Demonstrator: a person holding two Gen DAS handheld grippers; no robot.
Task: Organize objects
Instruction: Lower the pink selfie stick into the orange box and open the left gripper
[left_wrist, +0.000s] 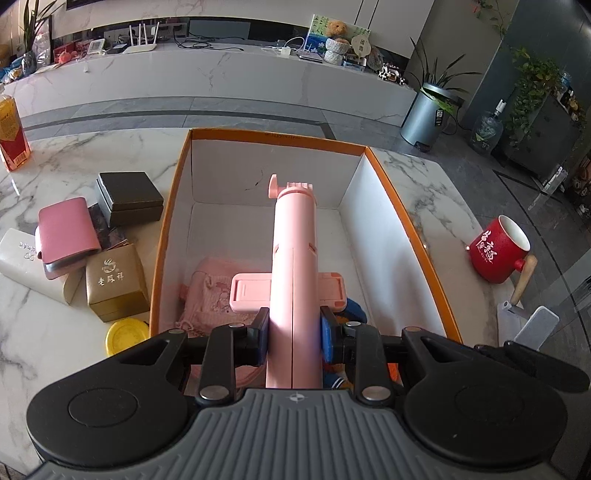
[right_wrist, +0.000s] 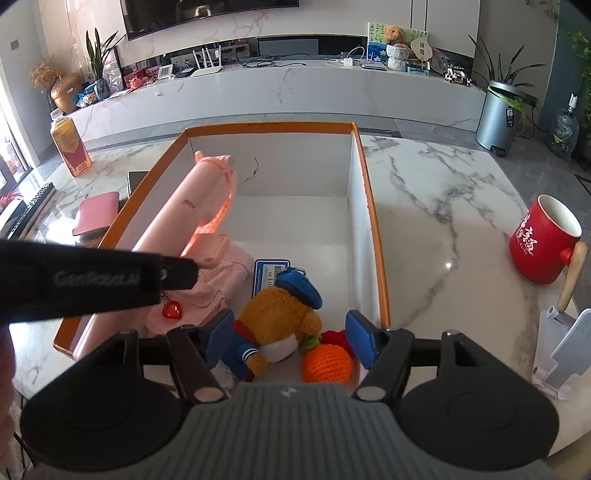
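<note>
Standing on the marble worktop (right_wrist: 424, 221), the orange-rimmed box (right_wrist: 376, 236) holds a pink pouch (right_wrist: 207, 291), a plush bear (right_wrist: 280, 317), a crocheted orange (right_wrist: 327, 363) and a card (right_wrist: 269, 275). Left hand-held gripper (left_wrist: 293, 332) is clamped on a pink stick (left_wrist: 293, 236) held over the box. Right hand-held gripper (right_wrist: 291, 341) stands apart around the bear, gripping nothing. A red mug (right_wrist: 543, 243) stands right of the box.

Bench (right_wrist: 424, 206): white marble with grey veins.
Cabinet (left_wrist: 221, 74): long, marble-fronted, along far wall.
Router (left_wrist: 142, 46): white, on the cabinet.
Bin (left_wrist: 424, 116): grey metal, on the floor beside a plant.
Water jug (left_wrist: 487, 133): on the floor, right of the bin.
Television (right_wrist: 207, 14): wall-mounted above the cabinet.
</note>
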